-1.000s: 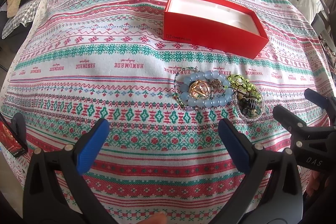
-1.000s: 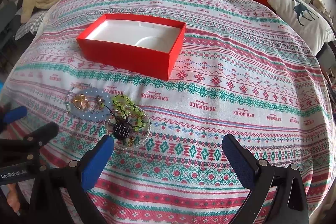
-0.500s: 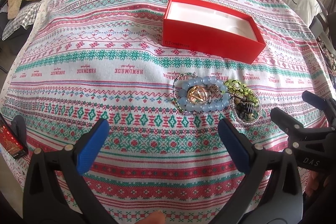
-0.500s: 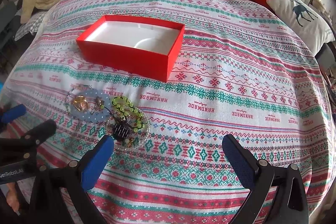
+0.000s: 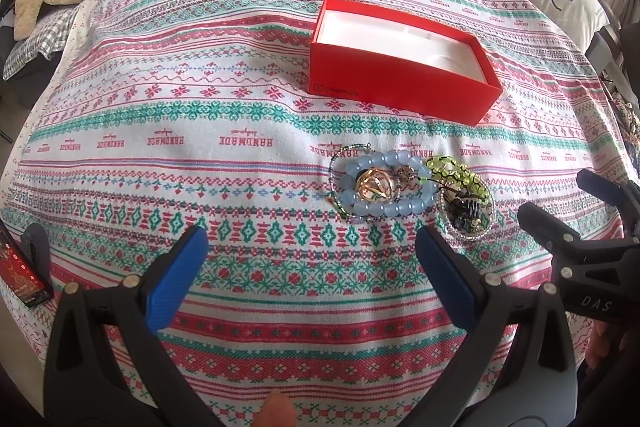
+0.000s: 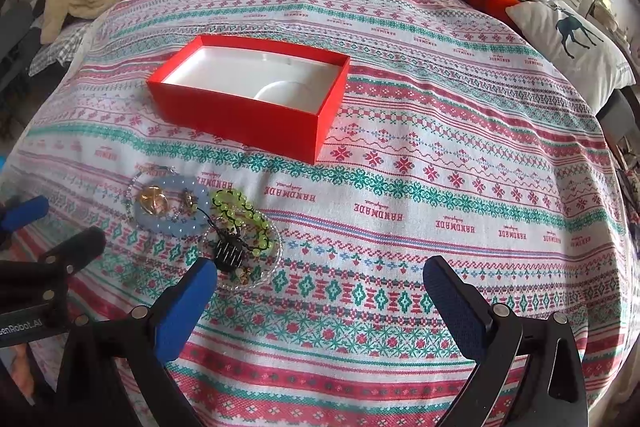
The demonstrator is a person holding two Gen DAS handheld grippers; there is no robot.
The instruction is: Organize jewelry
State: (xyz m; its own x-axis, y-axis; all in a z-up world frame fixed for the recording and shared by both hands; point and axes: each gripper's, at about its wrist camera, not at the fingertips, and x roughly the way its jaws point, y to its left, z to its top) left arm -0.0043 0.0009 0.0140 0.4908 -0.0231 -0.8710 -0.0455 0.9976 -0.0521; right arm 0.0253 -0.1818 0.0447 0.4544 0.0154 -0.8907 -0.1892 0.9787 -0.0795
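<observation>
Left wrist view: the left gripper (image 5: pixel 310 247) hovers spread and empty over bare bedspread (image 5: pixel 160 115), the jewelry pile (image 5: pixel 408 189) just ahead-right, below the red box (image 5: pixel 400 91) — "ONEPLUS" legible only here. Right wrist view: the right gripper (image 6: pixel 318 281), equally wide and empty, has its left pad beside the pile's black hair comb (image 6: pixel 229 251), open cloth stretching rightward to the bed's edge.

Readable words on box, bedspread and grippers

The red box (image 5: pixel 400 83) carries "ONEPLUS" on its near side. The bedspread (image 5: pixel 160 115) repeats "HANDMADE", upside down, in rows. The right gripper (image 5: pixel 592 291) is marked "DAS"; the left gripper (image 6: pixel 28 307) shows "enRobot.AI", its beginning cut off.
</observation>
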